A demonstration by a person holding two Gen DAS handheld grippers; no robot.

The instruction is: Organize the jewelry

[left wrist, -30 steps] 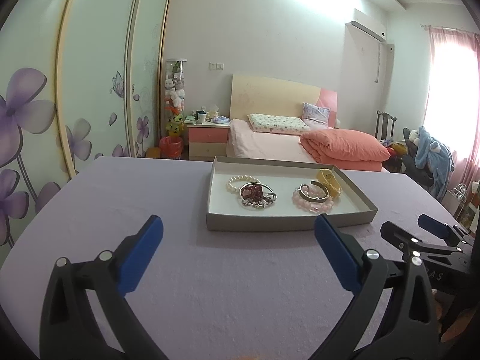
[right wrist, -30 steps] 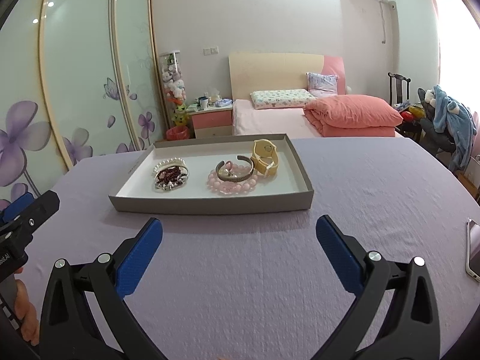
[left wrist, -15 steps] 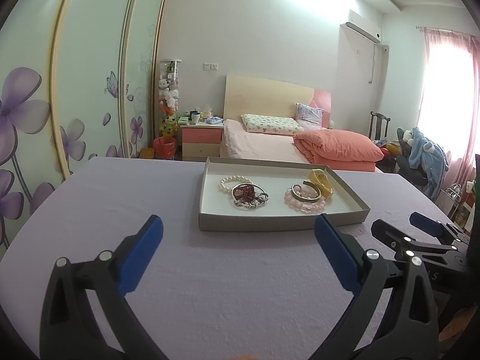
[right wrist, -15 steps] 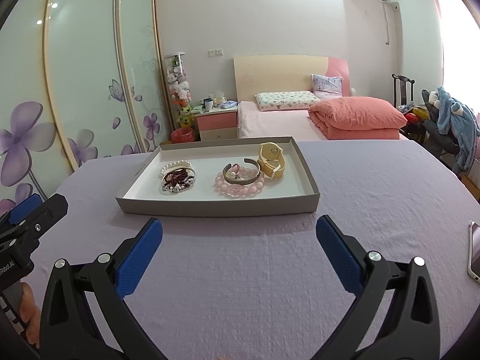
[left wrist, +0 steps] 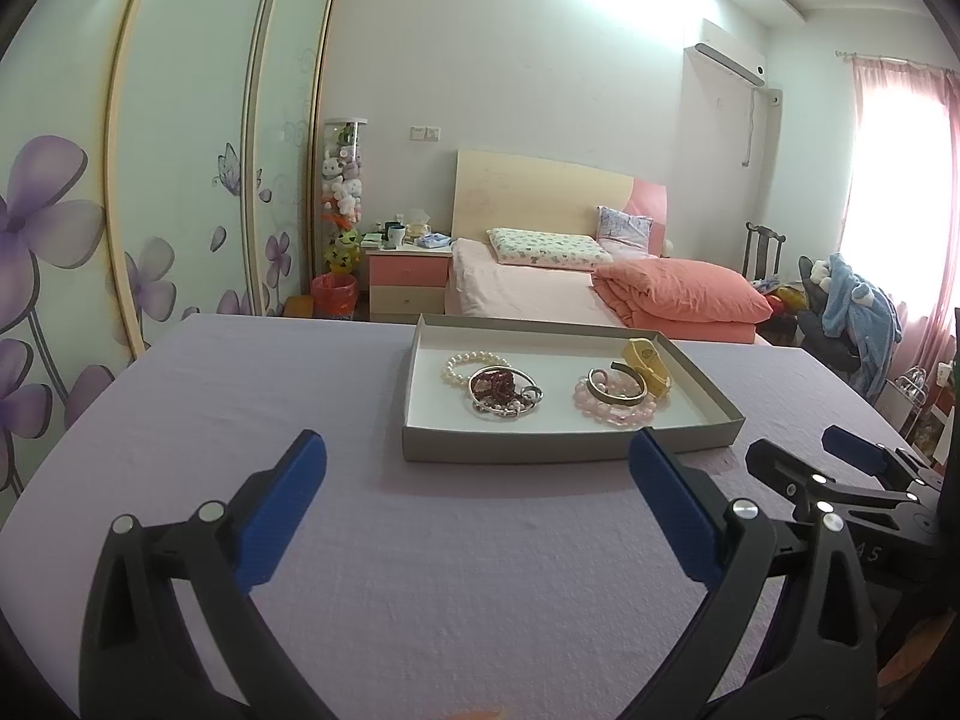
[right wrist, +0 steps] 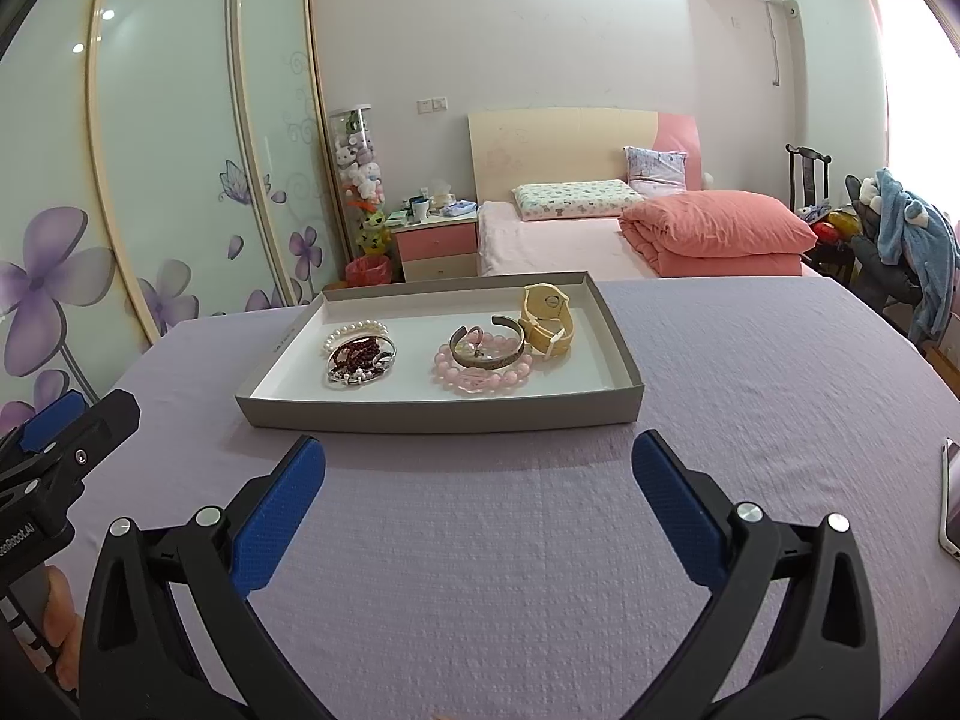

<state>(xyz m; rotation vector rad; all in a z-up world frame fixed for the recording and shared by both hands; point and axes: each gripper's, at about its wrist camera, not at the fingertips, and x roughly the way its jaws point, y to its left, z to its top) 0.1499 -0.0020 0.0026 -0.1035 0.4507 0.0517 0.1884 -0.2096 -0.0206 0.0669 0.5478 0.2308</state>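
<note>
While we are holding both grippers low over the lilac tablecloth (right wrist: pixel 750 372), the left gripper (left wrist: pixel 477 516) and the right gripper (right wrist: pixel 479 507) are gaping wide with nothing between their blue pads. Ahead of them, well apart, the shallow grey tray (right wrist: pixel 444 417) is keeping all the jewelry: a pearl bracelet (right wrist: pixel 351 333) touching a dark red bead bracelet (right wrist: pixel 354 355) and a silver bangle, a silver cuff (right wrist: pixel 489 351) lying on a pink bead bracelet (right wrist: pixel 480 375), and a cream wristwatch (right wrist: pixel 547 319) standing on edge. We are judging the beads light, limp and slippery, best pinched across the strand; the cuff is looking stiff, so we are favouring its rim
</note>
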